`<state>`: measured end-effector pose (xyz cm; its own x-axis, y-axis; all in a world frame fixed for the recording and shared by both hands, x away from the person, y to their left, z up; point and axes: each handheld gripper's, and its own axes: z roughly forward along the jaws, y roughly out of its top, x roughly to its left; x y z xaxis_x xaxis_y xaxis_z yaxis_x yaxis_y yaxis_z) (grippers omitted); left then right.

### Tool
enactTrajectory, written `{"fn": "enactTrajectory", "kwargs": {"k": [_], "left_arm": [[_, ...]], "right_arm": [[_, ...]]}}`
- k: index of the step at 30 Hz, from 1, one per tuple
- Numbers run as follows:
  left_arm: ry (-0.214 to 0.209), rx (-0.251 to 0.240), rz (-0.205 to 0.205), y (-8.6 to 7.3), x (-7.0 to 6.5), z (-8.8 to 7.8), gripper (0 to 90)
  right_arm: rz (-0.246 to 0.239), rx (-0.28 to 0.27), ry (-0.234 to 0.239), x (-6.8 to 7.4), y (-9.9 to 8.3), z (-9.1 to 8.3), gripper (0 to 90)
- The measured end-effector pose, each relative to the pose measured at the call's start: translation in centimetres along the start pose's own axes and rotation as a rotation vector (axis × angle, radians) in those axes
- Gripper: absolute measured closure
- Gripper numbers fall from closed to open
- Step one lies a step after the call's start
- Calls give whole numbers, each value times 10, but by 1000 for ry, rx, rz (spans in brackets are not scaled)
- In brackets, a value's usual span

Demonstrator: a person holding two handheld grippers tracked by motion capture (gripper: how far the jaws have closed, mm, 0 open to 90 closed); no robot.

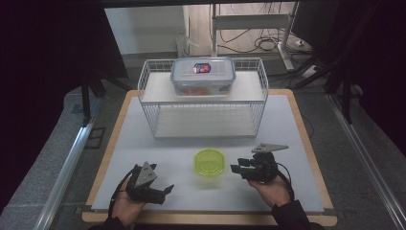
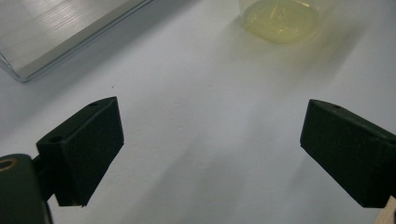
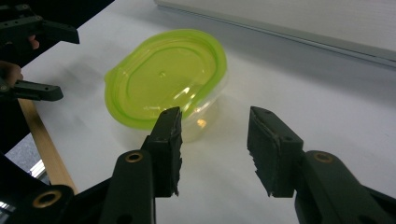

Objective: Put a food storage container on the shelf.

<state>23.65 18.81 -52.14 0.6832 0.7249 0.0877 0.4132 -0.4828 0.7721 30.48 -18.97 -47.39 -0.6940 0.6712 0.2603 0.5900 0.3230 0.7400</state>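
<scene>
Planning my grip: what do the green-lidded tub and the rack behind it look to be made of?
Green-lidded tub: likely thin plastic, with a glossy translucent lime lid and a clear body that shows the table through it. Rack: seemingly white-coated metal wire, a thin open grid, with flat pale shelves.

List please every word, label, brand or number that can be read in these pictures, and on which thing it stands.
No text can be read.
Red, white and blue label on the lid of the clear storage box on the wire rack: too small and blurred to read.
Green-lidded container: no writing visible.
Left gripper and right gripper: no markings visible.
</scene>
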Motion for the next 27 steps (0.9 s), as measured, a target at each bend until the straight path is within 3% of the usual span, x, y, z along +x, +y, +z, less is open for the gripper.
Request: {"fn": "enactTrajectory", "kwargs": {"k": [4, 7, 9, 10, 11, 12, 15, 18, 20, 21, 27], "left_arm": [[-2, 3, 0, 0, -1, 1, 60], [-4, 5, 2, 0, -1, 1, 60], [-5, 5, 3, 0, -1, 1, 60], [-5, 5, 3, 0, -1, 1, 60], [-6, 5, 4, 0, -1, 1, 60], [-6, 5, 4, 0, -1, 1, 60], [-6, 6, 6, 0, -1, 1, 60], [-6, 6, 6, 0, -1, 1, 60], [-7, 6, 6, 0, -1, 2, 60], [-7, 6, 7, 0, -1, 2, 60], [-9, 10, 11, 0, -2, 2, 60]], "right_arm": [[18, 12, 18, 1, 7, 12, 561], [72, 12, 45, -4, 11, 24, 567], [81, 10, 52, -6, 11, 27, 578], [101, 11, 64, -8, 11, 29, 585], [153, 12, 91, -11, 12, 33, 599], [153, 12, 91, -11, 12, 33, 599], [213, 26, 126, -14, 12, 41, 614], [226, 39, 131, -15, 12, 44, 630], [260, 44, 149, -17, 11, 47, 647], [309, 44, 179, -21, 9, 48, 661], [380, 42, 232, -27, 6, 50, 703]]}}
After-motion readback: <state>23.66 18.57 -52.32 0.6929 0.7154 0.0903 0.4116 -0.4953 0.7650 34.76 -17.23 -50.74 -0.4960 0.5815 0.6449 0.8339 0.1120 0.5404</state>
